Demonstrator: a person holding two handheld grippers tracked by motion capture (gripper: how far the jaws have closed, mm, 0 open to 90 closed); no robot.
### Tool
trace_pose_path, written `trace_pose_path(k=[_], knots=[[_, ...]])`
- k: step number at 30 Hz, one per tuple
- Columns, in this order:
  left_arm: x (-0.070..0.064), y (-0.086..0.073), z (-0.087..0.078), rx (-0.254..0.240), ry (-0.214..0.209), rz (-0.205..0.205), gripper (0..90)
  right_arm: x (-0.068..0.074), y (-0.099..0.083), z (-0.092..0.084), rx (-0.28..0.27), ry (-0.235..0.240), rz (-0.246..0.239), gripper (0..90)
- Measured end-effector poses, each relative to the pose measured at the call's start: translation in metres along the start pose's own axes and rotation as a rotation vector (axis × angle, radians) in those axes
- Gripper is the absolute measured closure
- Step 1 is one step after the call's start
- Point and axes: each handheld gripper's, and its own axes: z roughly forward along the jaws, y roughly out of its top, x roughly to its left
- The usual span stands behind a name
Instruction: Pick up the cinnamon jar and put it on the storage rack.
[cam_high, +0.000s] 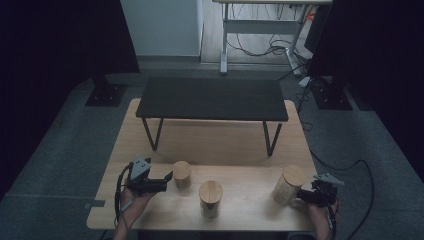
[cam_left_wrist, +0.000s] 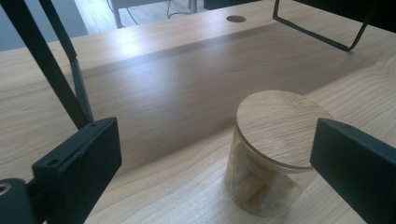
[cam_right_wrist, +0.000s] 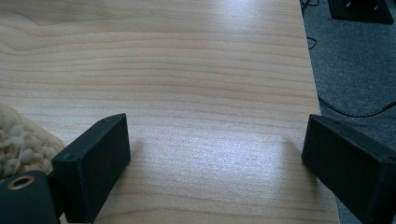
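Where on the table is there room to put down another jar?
Bare wood lies under the black metal-legged shelf, and between the middle wooden-lidded glass jar and the right wooden-lidded jar. It is crowded by the left wooden-lidded jar, where the left gripper sits.

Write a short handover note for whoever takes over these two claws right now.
Left claw: open, holds nothing, aimed at the left jar, which stands upright, lid on, just ahead of it.
Right claw: open, holds nothing, beside the right jar at the table's right edge.
Middle jar: near the front edge, untouched.
Black shelf: nothing on its top.
Done: no jar gripped or lifted.
Left: probably close on the left jar first; where it goes is not evident.
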Motion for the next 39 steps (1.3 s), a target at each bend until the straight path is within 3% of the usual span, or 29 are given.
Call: trace_pose_path(k=[17, 39], knots=[[-0.02, -0.002, 0.016, -0.002, -0.033, 0.011, 2.0, 0.0, 0.0, 0.0, 0.0, 0.002, -0.001, 7.5], [-0.033, -0.008, 0.036, -0.003, -0.031, 0.019, 2.1, 0.0, 0.0, 0.0, 0.0, 0.002, -0.001, 7.5]])
